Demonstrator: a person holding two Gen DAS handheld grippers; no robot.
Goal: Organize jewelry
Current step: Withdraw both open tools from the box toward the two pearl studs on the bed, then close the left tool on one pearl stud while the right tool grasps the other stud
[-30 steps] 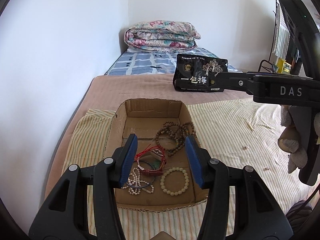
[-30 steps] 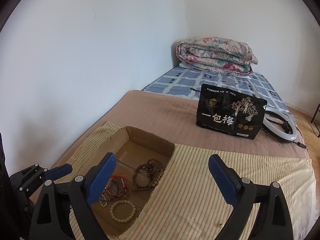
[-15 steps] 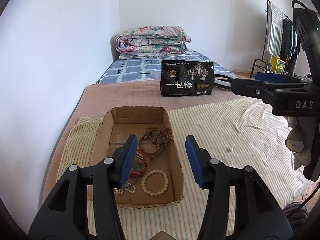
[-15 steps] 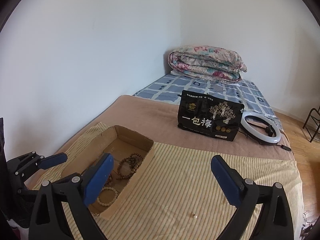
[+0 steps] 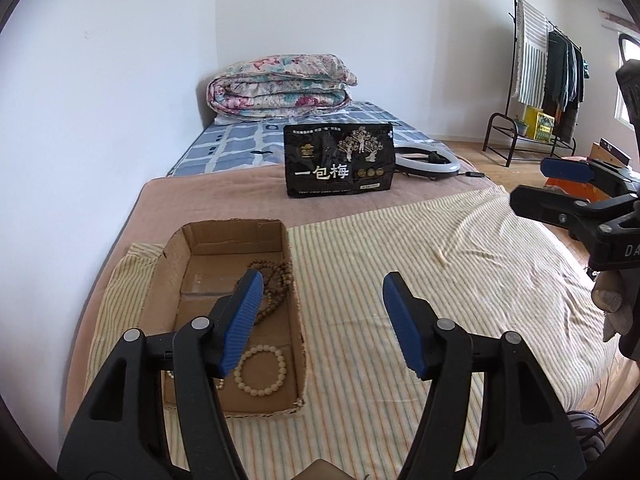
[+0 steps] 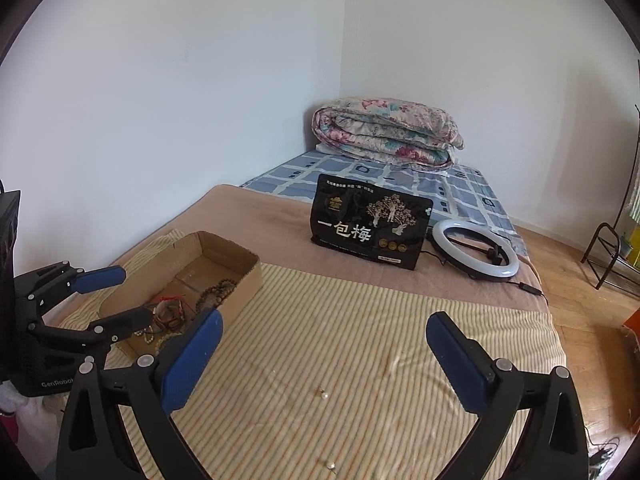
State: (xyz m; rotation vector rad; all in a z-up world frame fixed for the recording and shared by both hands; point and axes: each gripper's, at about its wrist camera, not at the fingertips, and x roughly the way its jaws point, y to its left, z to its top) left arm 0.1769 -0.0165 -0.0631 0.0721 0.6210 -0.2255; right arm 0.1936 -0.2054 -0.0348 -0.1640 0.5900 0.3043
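An open cardboard box [image 5: 276,224] [image 6: 224,246] lies at the left of the striped cloth. It holds brown prayer beads [image 5: 276,280] [image 6: 218,292], a white bead bracelet [image 5: 260,368] and a red bracelet [image 6: 170,312]. My left gripper [image 5: 320,284] [image 6: 128,296] hovers over the box's right wall, jaws opening, with nothing between them. My right gripper [image 6: 324,322] [image 5: 536,188] hangs over the bare cloth to the right, jaws opening very wide and empty. Two tiny pale pieces [image 6: 323,394] lie on the cloth below it.
A black snack bag [image 5: 338,164] stands on the brown blanket, with a ring light [image 6: 474,250] beside it. A folded floral quilt [image 5: 280,84] lies at the back by the white wall. A clothes rack [image 5: 548,64] stands on the wooden floor at right.
Both grippers moved right, away from the box, which slid left in both views. The left jaws widened. The red bracelet is now hidden behind the left finger in the left wrist view.
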